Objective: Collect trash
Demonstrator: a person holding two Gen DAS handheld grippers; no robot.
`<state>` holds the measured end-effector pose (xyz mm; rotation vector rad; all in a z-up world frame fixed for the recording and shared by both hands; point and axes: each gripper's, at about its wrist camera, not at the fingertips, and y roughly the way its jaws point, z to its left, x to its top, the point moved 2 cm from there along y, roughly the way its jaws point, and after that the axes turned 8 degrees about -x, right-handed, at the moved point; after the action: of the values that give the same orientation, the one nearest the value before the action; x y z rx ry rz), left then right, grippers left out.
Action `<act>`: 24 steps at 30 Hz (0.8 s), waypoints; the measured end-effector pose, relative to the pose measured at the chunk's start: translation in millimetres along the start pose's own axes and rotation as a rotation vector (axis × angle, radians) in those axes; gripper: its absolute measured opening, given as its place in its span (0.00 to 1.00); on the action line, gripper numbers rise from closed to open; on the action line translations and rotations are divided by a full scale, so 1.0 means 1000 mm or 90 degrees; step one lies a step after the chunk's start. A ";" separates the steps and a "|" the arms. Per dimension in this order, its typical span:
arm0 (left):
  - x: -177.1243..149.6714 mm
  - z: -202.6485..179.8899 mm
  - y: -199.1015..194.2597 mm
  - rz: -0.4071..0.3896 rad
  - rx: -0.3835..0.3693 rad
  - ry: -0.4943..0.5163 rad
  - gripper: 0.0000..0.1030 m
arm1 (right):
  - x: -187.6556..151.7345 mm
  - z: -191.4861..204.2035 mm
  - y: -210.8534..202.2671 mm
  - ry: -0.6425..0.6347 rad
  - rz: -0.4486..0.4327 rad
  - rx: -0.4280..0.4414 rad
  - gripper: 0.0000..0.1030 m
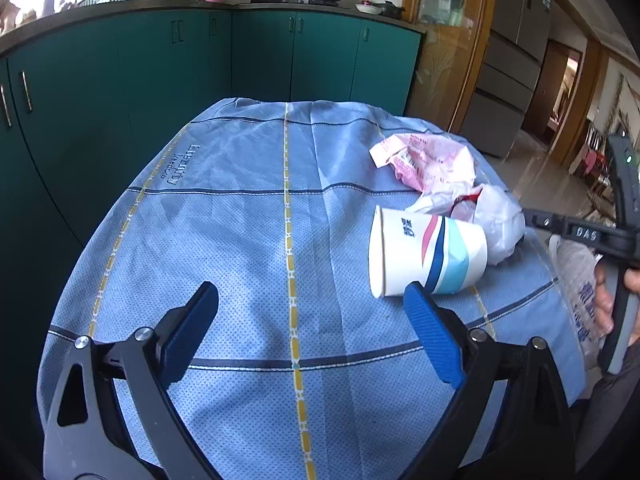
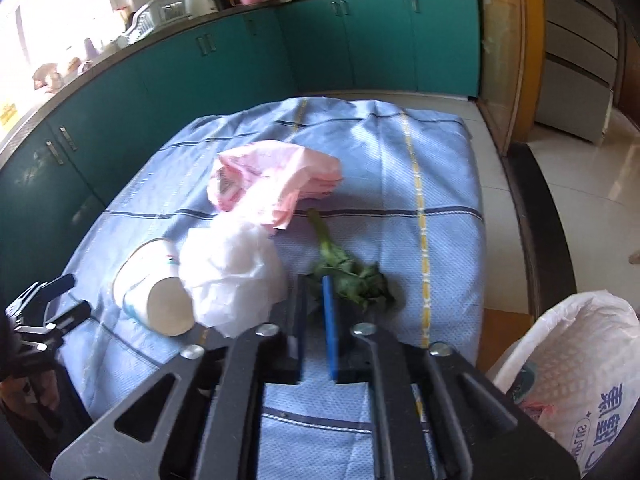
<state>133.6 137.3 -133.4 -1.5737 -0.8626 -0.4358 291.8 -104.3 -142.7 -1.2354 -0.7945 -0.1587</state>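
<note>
A paper cup [image 1: 424,256] [image 2: 152,292] lies on its side on the blue checked cloth [image 1: 248,216]. Against it rests a crumpled white plastic bag [image 1: 498,228] [image 2: 232,276], and beyond that a pink plastic bag [image 1: 432,160] [image 2: 276,180]. A green leafy scrap [image 2: 352,276] lies to the right of the white bag. My left gripper [image 1: 311,288] hovers open over bare cloth, its right fingertip [image 1: 414,292] just in front of the cup. My right gripper [image 2: 314,280] has its jaws a narrow gap apart, with the leaf's near edge at the tips.
A bin lined with a printed white bag [image 2: 580,364] stands off the table's right edge. Teal cabinets [image 1: 160,80] curve round the far and left sides, with pans on the counter. A dark table rim [image 2: 536,240] shows beside the cloth.
</note>
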 end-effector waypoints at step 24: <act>0.014 -0.072 0.077 0.114 -0.131 0.033 0.95 | 0.004 0.013 0.050 -0.002 0.015 -0.103 0.58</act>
<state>212.7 72.7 -161.6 -1.8043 -0.6467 -0.4452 314.6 -74.0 -177.9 -1.3979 -0.7818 -0.2052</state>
